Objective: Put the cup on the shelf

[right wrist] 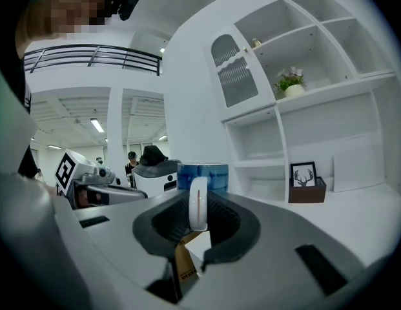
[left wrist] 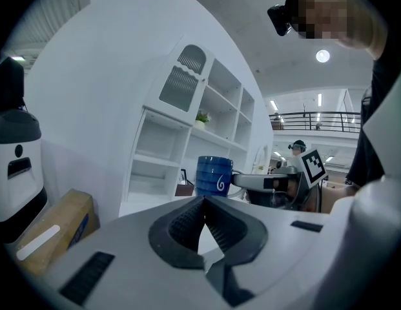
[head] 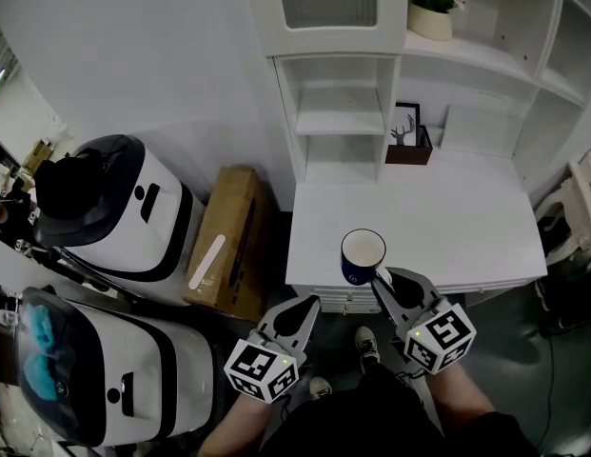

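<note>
A dark blue cup with a white inside stands on the white desk, close to its front edge. My right gripper is shut on the cup's white handle, and the blue cup body rises just past the jaws. My left gripper hangs off the desk's front left corner, shut with nothing in it. In the left gripper view the cup shows beyond the closed left gripper, with the right gripper beside it. The white shelf unit stands at the back of the desk.
A framed deer picture in a brown box sits at the desk's back. A potted plant is on an upper shelf. A cardboard box leans left of the desk, beside two white and black machines.
</note>
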A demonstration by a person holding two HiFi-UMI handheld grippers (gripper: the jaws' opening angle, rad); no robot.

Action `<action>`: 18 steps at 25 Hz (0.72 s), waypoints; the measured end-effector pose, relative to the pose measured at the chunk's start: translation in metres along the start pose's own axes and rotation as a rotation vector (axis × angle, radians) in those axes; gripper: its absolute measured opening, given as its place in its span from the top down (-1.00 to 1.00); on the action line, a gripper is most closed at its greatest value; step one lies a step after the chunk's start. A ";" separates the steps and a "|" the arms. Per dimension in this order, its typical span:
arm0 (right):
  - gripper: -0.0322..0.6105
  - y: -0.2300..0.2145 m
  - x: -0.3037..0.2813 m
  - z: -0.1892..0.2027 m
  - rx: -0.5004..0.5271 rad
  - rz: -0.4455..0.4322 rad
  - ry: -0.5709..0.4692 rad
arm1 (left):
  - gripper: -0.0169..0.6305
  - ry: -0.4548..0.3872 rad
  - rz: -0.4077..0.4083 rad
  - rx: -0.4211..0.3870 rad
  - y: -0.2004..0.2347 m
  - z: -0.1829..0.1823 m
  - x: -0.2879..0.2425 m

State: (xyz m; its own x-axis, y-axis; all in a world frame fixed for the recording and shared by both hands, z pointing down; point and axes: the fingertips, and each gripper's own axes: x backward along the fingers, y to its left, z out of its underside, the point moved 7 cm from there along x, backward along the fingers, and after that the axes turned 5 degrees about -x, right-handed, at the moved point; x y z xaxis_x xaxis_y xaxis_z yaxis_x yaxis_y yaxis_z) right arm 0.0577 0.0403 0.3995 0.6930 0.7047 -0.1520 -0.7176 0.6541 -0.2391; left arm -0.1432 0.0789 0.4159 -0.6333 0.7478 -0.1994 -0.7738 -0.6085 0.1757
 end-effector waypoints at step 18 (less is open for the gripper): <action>0.76 -0.061 -0.025 -0.010 0.010 -0.032 0.035 | 0.93 0.012 -0.014 0.020 0.007 -0.004 -0.063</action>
State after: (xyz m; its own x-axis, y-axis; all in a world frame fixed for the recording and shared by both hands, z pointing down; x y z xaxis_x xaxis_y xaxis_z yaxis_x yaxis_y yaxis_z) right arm 0.0851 -0.0201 0.4087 0.7174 0.6736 -0.1779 -0.6957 0.6789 -0.2348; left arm -0.1088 0.0260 0.4259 -0.6228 0.7528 -0.2133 -0.7822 -0.5926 0.1925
